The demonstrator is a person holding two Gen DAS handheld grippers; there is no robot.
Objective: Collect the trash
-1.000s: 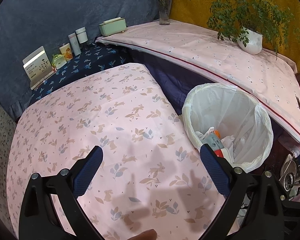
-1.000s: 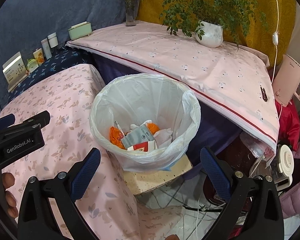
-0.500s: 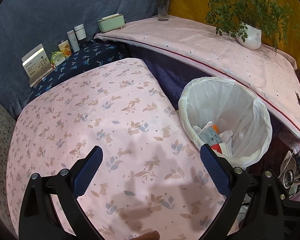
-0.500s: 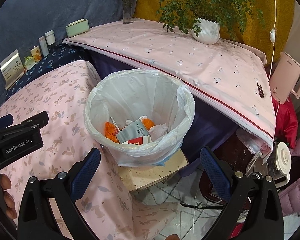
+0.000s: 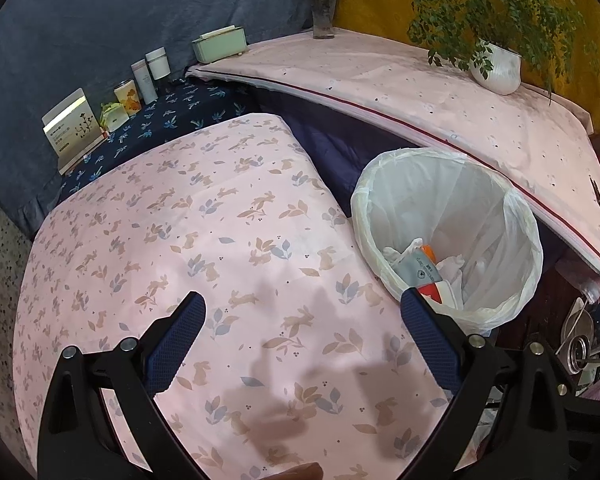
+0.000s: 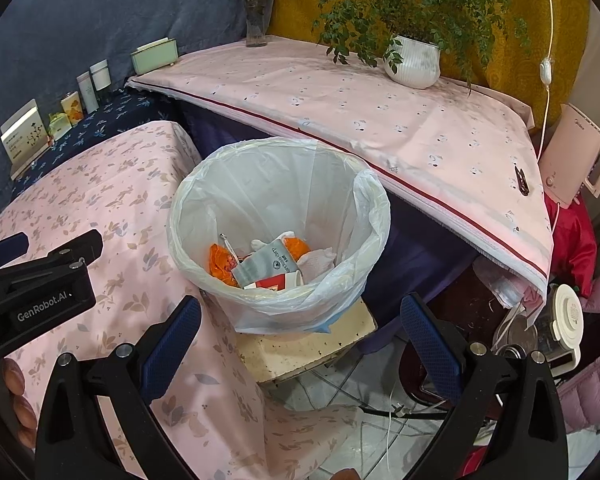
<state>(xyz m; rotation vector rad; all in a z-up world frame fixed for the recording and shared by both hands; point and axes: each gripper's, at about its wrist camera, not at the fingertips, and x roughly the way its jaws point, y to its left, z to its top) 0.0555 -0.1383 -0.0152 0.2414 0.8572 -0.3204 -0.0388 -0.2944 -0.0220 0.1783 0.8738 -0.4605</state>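
Observation:
A bin lined with a white plastic bag (image 6: 352, 216) (image 5: 516, 216) stands on a small stool between two tables. Inside lies trash (image 6: 276, 264) (image 5: 424, 268): a grey packet, orange peel, crumpled tissue and a red-and-white carton. My right gripper (image 6: 300, 320) hangs open just in front of the bin, nothing between its blue pads (image 6: 428, 340). My left gripper (image 5: 302, 320) is open and empty above the pink rabbit-print tablecloth (image 5: 188, 240), left of the bin. In the right wrist view the left gripper's black body (image 6: 40, 284) shows at the left edge.
A second pink-clothed table (image 6: 380, 120) behind the bin carries a potted plant (image 6: 412, 60), a flower vase (image 6: 256, 20) and a green box (image 6: 156, 54). Small bottles and cards (image 5: 140, 80) line a dark blue shelf. An appliance (image 6: 576, 156) and clutter (image 6: 556, 320) sit at right.
Both views have shifted slightly: the bin sits a little lower and further left in the frames than a second ago. Both grippers remain open and empty.

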